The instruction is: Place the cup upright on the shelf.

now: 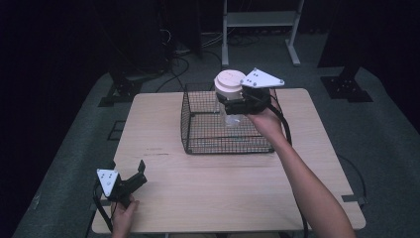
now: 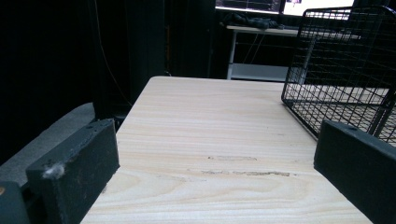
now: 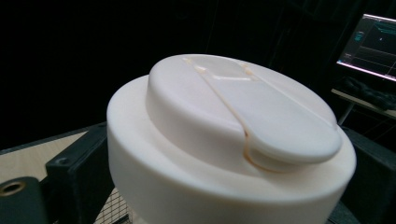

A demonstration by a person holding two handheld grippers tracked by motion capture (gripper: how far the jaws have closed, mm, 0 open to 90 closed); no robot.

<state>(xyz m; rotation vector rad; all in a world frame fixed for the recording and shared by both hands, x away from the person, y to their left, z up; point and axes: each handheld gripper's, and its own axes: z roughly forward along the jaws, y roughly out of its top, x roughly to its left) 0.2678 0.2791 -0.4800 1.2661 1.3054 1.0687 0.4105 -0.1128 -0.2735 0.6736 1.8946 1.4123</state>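
Note:
A clear container with a thick white lid (image 1: 229, 82) hangs above the black wire basket (image 1: 198, 124), at its back right. My right gripper (image 1: 233, 105) is shut on the container just under the lid. In the right gripper view the white lid (image 3: 233, 135) sits close between the two black jaws. My left gripper (image 1: 139, 173) rests near the table's front left corner, open, with nothing between its fingers (image 2: 77, 168). Bare wood lies between the jaws in the left gripper view.
The light wooden table (image 1: 208, 188) carries the basket at its back middle. The basket (image 2: 345, 79) stands ahead and to the right in the left gripper view. A white shelf frame (image 1: 260, 29) and cables lie on the floor behind the table.

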